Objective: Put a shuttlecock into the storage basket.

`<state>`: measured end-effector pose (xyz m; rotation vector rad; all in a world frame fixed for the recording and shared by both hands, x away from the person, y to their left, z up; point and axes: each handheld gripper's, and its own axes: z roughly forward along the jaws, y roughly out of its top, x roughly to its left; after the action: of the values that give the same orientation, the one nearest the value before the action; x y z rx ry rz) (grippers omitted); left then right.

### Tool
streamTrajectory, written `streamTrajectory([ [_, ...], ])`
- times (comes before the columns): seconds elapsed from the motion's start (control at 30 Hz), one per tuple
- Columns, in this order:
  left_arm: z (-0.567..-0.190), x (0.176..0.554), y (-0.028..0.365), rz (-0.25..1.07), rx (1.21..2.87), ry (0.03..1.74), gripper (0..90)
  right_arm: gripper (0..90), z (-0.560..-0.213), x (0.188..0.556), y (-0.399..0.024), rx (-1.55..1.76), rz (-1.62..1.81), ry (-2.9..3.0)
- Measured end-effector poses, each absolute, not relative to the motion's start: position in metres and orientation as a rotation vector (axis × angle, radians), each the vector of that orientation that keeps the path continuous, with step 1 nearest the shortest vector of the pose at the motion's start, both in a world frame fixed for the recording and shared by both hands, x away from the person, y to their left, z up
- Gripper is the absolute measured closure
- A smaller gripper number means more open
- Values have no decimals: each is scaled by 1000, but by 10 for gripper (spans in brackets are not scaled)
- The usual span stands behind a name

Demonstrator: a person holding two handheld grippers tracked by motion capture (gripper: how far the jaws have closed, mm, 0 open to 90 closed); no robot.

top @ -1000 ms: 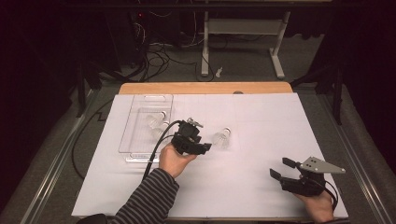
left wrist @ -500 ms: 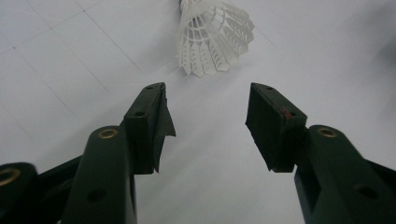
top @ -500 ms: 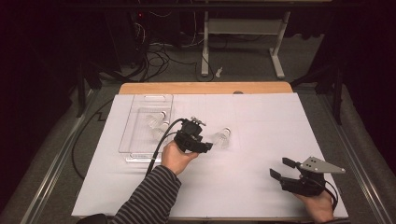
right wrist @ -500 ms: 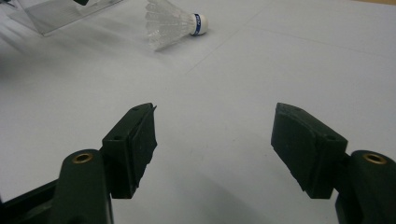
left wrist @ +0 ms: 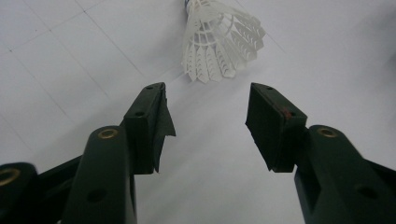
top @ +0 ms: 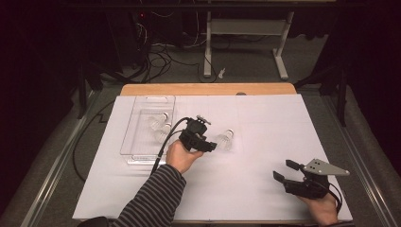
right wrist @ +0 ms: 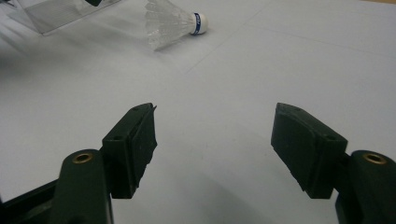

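Left gripper (top: 210,144), jaws parted with nothing between them, points at a white shuttlecock (top: 226,140) lying on its side on the white table sheet (top: 265,137), just beyond the pads. Right gripper (top: 283,171), jaws wide and empty, rests well apart near the sheet's front edge. A clear tray (top: 142,142) lies to the left.

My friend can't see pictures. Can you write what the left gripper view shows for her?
Two black tongs stand open above a white table cover, aimed at a white feathered shuttlecock lying just past their tips. Nothing is between the tongs, and they are not touching the shuttlecock.
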<state>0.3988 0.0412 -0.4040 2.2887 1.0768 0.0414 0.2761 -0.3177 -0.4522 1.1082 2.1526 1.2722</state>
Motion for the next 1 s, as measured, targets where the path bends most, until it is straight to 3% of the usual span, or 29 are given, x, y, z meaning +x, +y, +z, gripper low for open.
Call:
streamTrajectory([
  [1.0,-412,427,19,45,2362,1120,521,314,-453,276,-319,1112,1277,2151],
])
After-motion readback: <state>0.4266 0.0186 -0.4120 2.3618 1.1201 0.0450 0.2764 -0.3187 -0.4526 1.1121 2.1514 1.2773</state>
